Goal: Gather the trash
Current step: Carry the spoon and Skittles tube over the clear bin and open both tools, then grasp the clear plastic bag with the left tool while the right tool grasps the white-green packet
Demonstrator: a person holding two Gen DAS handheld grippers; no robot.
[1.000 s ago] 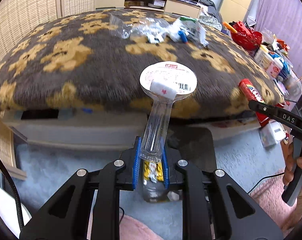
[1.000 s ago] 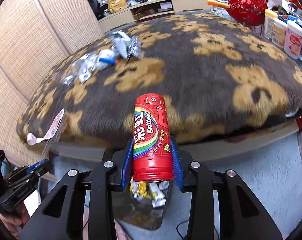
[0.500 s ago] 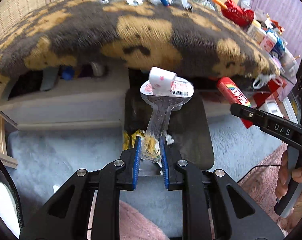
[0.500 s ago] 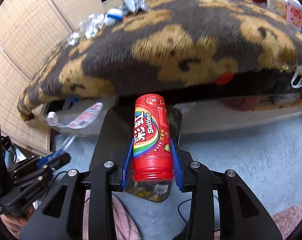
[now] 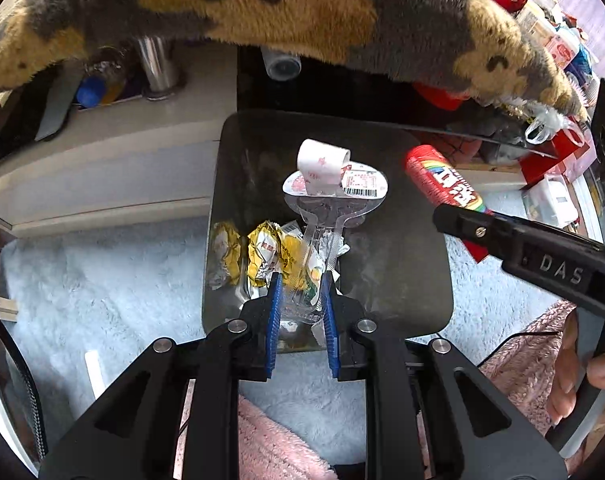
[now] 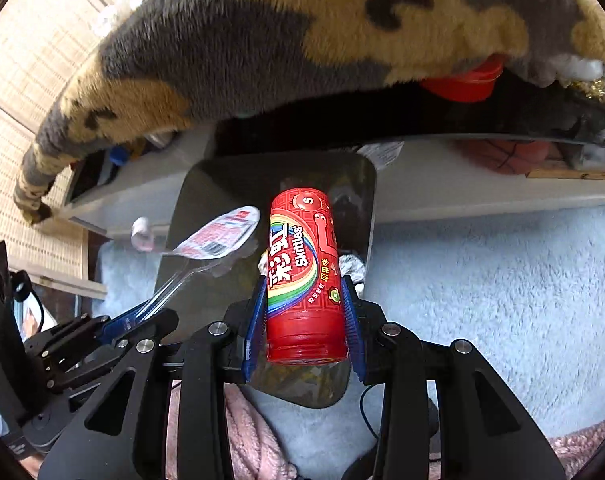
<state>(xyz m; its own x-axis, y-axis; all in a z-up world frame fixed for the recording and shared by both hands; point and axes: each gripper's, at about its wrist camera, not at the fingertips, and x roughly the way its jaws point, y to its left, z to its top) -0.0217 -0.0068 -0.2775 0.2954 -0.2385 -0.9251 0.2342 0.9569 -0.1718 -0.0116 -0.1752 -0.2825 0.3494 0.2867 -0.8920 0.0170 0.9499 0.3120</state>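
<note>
Left gripper (image 5: 301, 300) is clamped on the stem of a clear plastic blister pack (image 5: 334, 196); right gripper (image 6: 304, 312) is clamped on a red Skittles tube (image 6: 302, 272). Both pieces hang over the dark bin (image 5: 406, 264), where yellow wrappers (image 5: 270, 256) already lie. This looks like the drop step: next, the jaws need to part above the opening. Beyond, the bear-print blanket (image 5: 262, 4) overhangs.

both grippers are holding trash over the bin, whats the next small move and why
Probably open both and drop. The left gripper clamps the clear plastic package, the right gripper the red Skittles tube; both hang over the open dark bin that holds yellow wrappers.
</note>
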